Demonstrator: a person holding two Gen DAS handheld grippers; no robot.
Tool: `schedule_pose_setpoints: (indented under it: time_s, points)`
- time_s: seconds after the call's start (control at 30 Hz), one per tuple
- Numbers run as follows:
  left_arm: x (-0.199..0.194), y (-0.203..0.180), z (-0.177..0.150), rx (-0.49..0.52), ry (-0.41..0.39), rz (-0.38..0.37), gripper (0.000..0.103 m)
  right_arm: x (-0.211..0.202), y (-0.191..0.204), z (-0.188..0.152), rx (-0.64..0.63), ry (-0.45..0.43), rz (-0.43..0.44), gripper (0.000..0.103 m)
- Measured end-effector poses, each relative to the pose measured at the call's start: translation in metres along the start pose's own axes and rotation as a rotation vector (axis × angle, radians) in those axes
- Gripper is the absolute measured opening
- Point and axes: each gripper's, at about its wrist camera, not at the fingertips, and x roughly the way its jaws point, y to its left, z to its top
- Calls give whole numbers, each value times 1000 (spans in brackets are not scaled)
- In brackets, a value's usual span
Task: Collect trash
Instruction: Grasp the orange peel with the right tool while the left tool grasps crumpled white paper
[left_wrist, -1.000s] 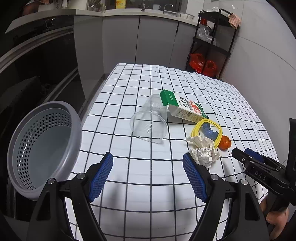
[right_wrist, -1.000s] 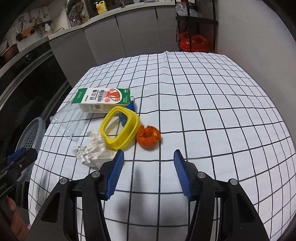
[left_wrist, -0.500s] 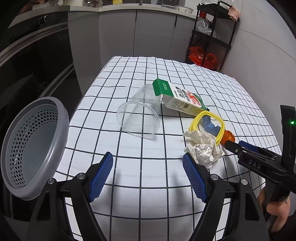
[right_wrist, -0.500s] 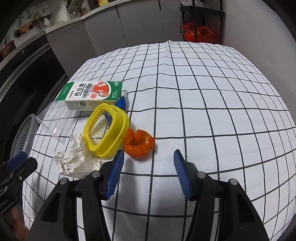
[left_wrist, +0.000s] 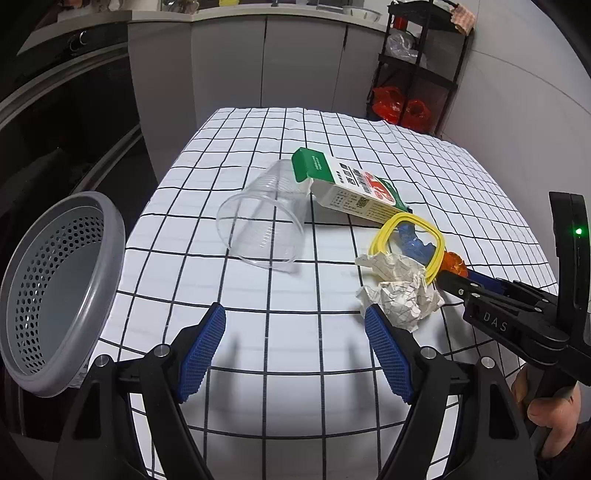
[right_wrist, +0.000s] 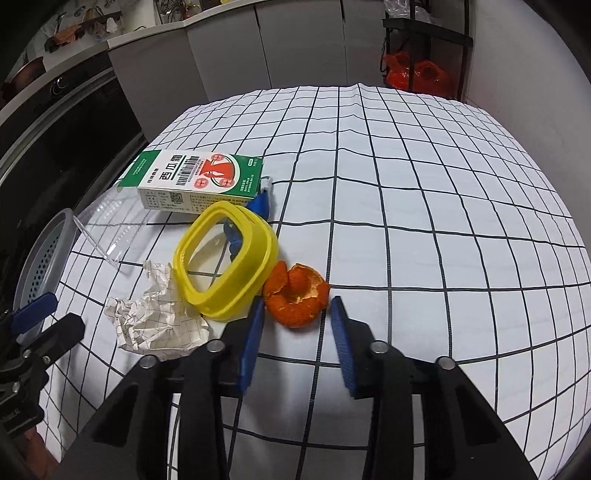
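We're at the pick-up step: the right claw (right_wrist: 297, 317) sits low on the tabletop (right_wrist: 424, 206), jaws spread narrowly either side of the orange peel (right_wrist: 296, 295) at lower centre of its view, not yet closed on it. Next we'd guess it needs to squeeze gently, since peel is soft, without snagging the yellow ring (right_wrist: 225, 266) touching the peel's left side.

The left claw (left_wrist: 295, 345) hovers wide open and empty, crumpled paper (left_wrist: 400, 288) just by its right finger. The grey perforated basket (left_wrist: 55, 295) waits at far left.

Also lying around: a clear plastic cup (left_wrist: 264, 230) on its side and a green-white carton (left_wrist: 351, 184). Checkered cloth, grey cabinets (left_wrist: 295, 62) behind, black shelf rack (left_wrist: 421, 66) upper right.
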Motion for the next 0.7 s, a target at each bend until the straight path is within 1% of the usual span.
schedule_pose_setpoints:
  time_s: [0.07,0.17,0.23,0.5,0.7]
  points:
    - [1,-3,0,5,2,-5,76,-1,0,0,1,-2,7,25]
    - [3,-9,-1,12,5,-13,76,-5,-3,-1,13,-6,26,21]
    - [4,-12,-1,16,6,-18,78,-9,-6,-1,29,-13,33,20]
    - [7,-30,-3,39,13,-49,78,-32,-26,2,124,-73,60,20]
    - [8,-49,2,59,7,-91,83,-35,-33,3,144,-78,61,20]
